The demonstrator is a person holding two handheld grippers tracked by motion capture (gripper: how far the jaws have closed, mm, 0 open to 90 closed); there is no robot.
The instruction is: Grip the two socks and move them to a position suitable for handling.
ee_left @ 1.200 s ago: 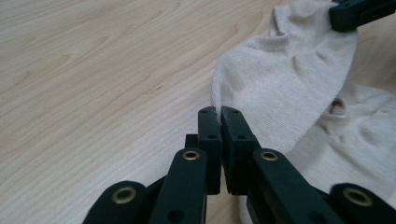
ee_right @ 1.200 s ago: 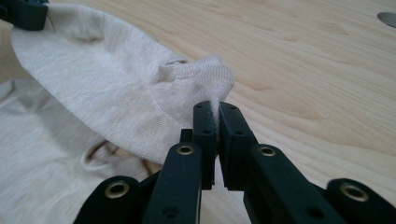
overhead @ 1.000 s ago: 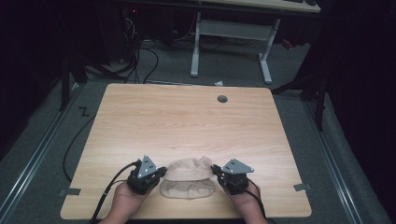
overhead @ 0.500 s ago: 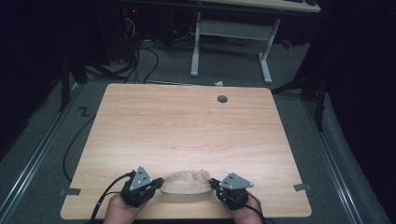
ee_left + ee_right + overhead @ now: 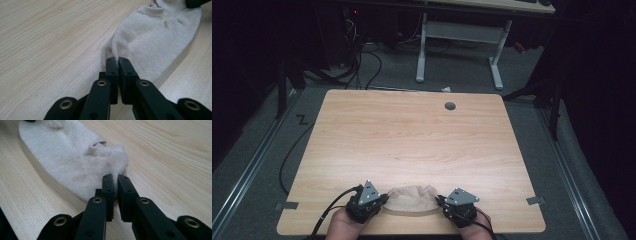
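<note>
Pulled nearer the table's [image 5: 412, 135] near edge since half a second ago — sock [image 5: 411, 200] and both grippers alike, hands sliding back toward the bottom of the high view. Flatter and more stretched than a second ago, too, when bunched higher between the claws.

Now lying near the front edge, roughly at mid-width, spread sideways between left gripper [image 5: 382, 202] and right gripper [image 5: 441, 203]. Beige, knit, ankle-cut; cuff puckered up at the right end [image 5: 107, 148].

Left gripper [image 5: 117, 60]: jaws pressed nearly together, a thin fold of sock [image 5: 155, 37] pinched between the tips. Fabric fanning away from the pinch across the wood.

Right gripper [image 5: 114, 177]: jaws likewise closed to a narrow slit, clamped on the sock's [image 5: 67, 157] edge just below the ribbed cuff. Far end reaching to the other claw at the top left of that view.

Sock resting on the tabletop along most of its length, lifted slightly only at the two pinched ends.

Round cable hole [image 5: 450, 106] near the far edge, well apart from everything. Black cables [image 5: 332, 212] trailing off the left gripper toward the front corner. Grey carpet and a white desk frame [image 5: 459, 47] beyond the table.
</note>
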